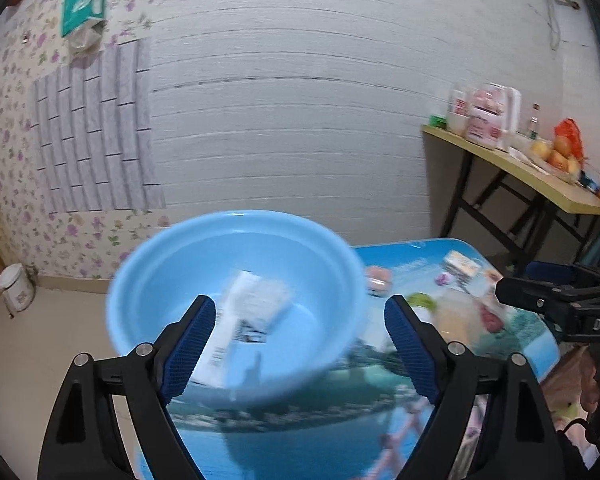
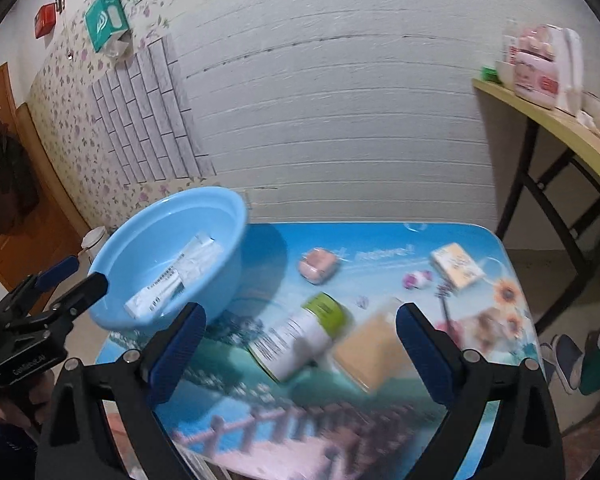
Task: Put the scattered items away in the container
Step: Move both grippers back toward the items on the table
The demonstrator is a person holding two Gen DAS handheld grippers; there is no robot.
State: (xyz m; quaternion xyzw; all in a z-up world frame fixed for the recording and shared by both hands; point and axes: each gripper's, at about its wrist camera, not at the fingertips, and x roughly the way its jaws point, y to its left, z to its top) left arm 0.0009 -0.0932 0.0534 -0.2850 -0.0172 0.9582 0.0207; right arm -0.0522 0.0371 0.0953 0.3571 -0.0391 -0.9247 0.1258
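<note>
While both tongs stand spread and empty, the left gripper [image 1: 300,320] faces the blue basin [image 2: 224,216], where a white packet [image 2: 176,276] already lies; the right gripper [image 2: 300,332] fronts the green-capped bottle [image 2: 300,340] beside the basin, likely next.

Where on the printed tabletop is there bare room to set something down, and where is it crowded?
Free: the near strip of the table in front of the green-capped bottle, and the patch between blue basin and pink item. Crowded: the middle and far right, around bottle, tan pad and yellow box.
</note>
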